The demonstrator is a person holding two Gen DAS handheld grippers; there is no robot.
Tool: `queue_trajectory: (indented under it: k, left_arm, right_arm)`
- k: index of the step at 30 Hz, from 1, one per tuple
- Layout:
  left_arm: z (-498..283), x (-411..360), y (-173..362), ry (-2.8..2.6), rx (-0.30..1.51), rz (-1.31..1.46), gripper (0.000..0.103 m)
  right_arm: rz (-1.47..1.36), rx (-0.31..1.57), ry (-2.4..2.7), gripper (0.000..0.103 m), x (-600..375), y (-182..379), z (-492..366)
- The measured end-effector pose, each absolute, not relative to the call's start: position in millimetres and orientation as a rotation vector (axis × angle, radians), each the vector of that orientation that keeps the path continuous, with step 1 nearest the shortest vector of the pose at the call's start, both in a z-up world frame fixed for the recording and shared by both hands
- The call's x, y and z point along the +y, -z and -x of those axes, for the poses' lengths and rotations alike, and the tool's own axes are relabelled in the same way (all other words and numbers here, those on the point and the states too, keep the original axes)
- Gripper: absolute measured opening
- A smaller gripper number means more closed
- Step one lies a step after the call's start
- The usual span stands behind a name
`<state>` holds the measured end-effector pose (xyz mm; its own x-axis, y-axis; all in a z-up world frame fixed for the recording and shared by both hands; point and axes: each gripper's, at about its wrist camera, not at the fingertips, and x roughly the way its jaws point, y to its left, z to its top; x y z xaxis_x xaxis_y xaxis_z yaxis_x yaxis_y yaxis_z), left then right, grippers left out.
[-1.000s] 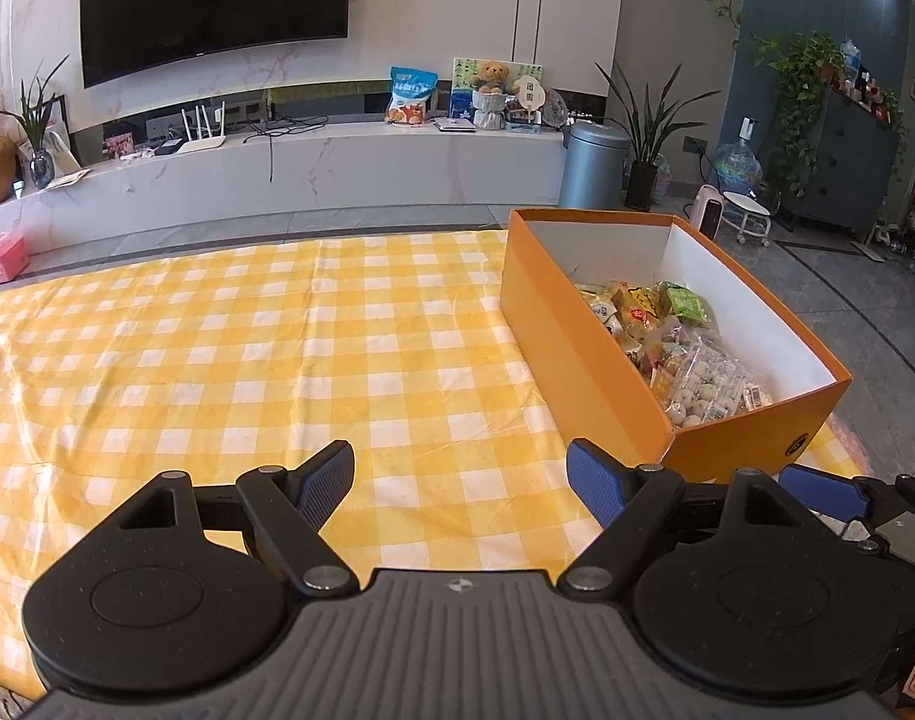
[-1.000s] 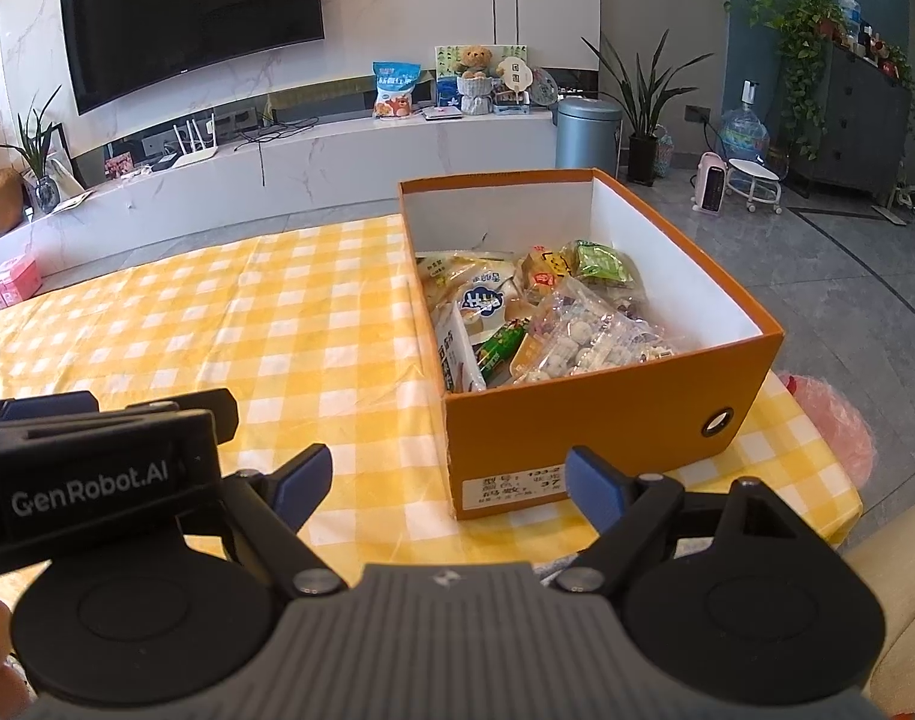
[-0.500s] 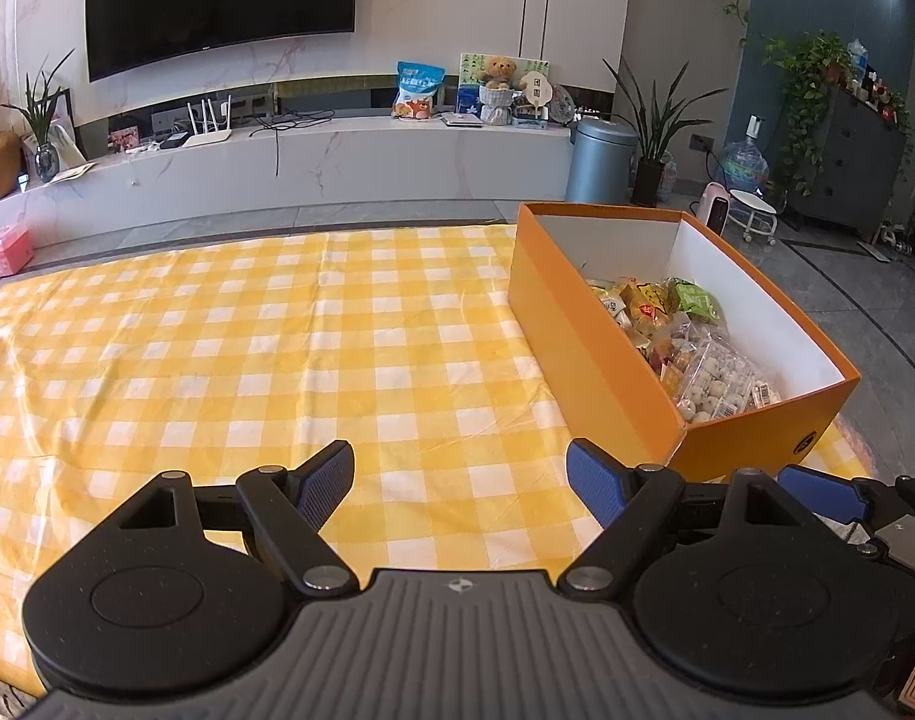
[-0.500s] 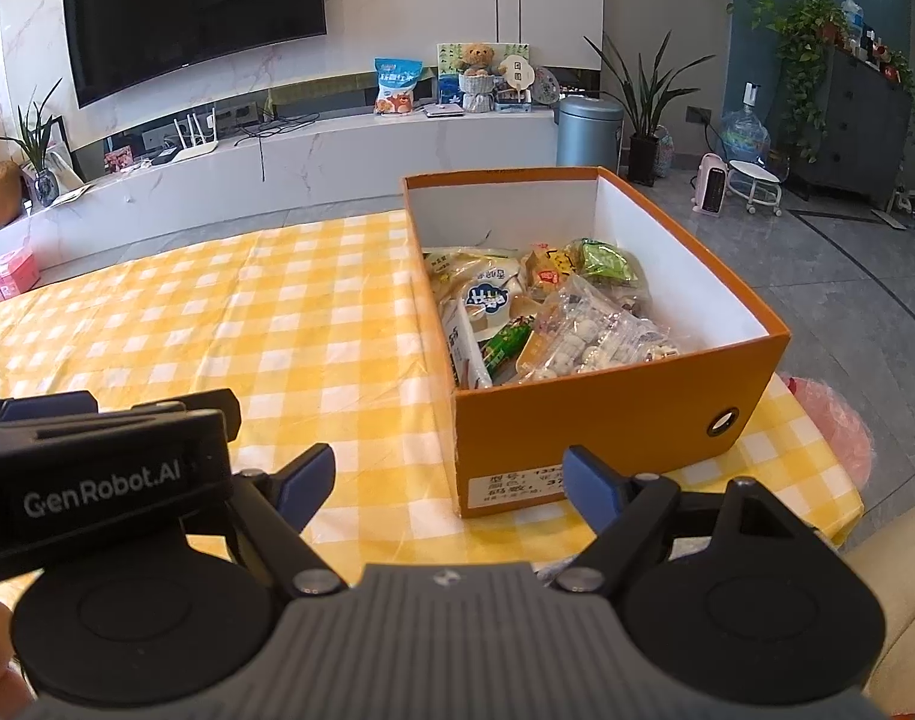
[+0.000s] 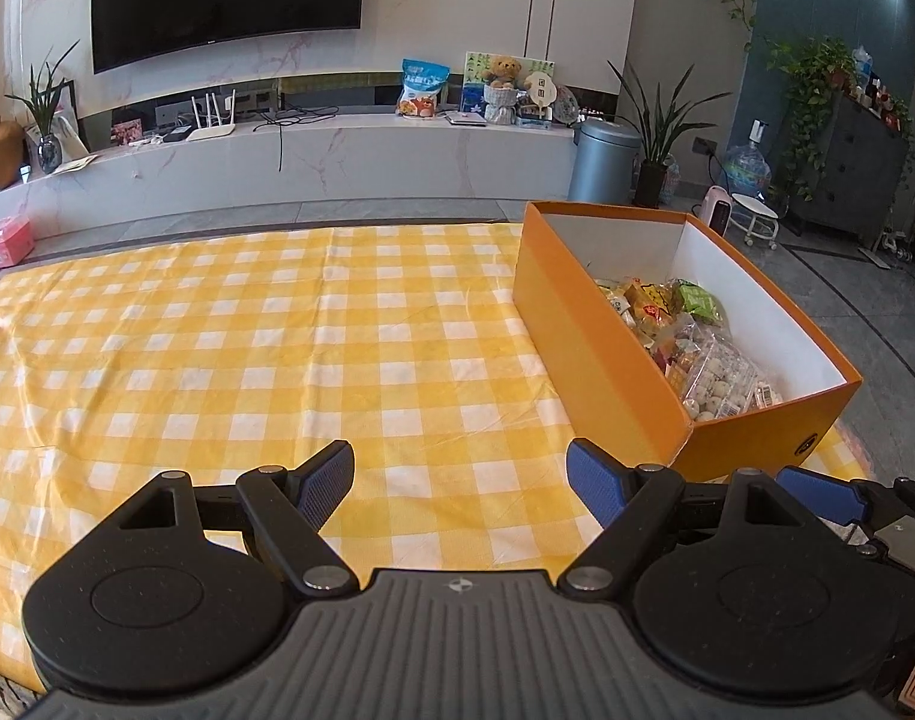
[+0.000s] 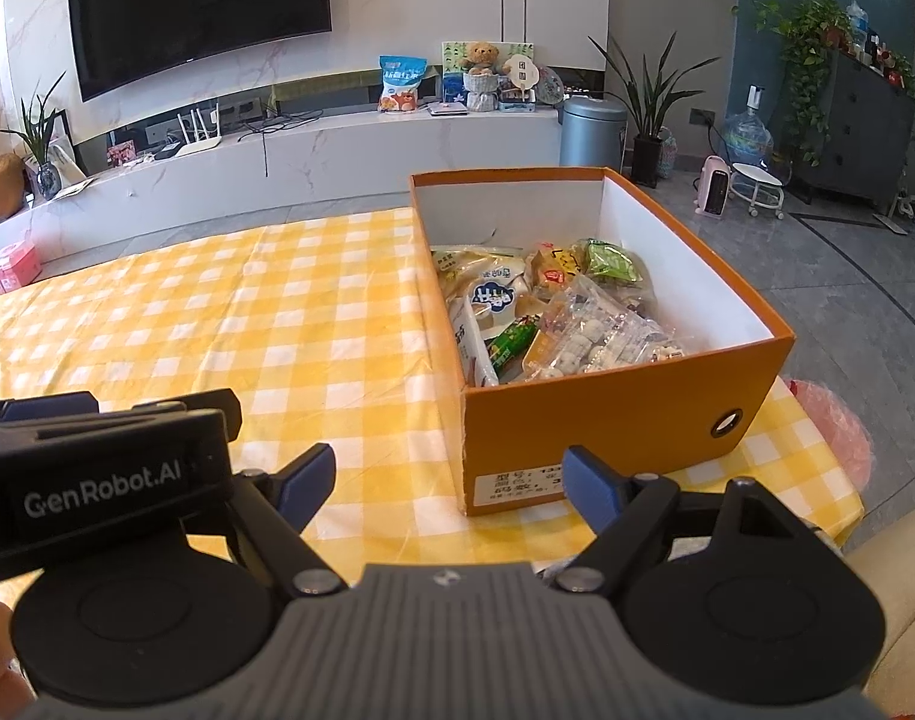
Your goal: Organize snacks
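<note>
The snacks (image 6: 541, 312) all lie in the orange box (image 6: 595, 414), which stands at the right end of the surface (image 5: 277, 348). By the look of it the gathering is done: the checked cloth shows no loose packet in either view. What may be left is tidying inside the box, where the bags lie heaped toward the near end and the far end is bare.

The left gripper (image 5: 460, 480) hovers over bare cloth, fingers spread, nothing between them. The right gripper (image 6: 448, 480) sits before the box's near corner, fingers likewise spread and empty.

Nothing blocks the way to the box. Its tall walls mean any reach must come from above. A pink bag (image 6: 829, 426) shows beyond the right edge, below the surface. The two grippers sit close side by side.
</note>
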<state>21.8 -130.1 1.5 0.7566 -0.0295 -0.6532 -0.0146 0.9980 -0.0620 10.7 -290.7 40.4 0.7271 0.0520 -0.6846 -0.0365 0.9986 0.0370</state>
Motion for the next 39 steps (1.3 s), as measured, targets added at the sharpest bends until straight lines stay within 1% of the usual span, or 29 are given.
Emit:
queue_trajectory:
  k: [39]
  left_arm:
    - [-21, -124, -1, 0.012, 0.732, 0.079, 0.095]
  right_arm:
    - [0.031, 0.757, -0.049, 0.079, -277, -41, -7]
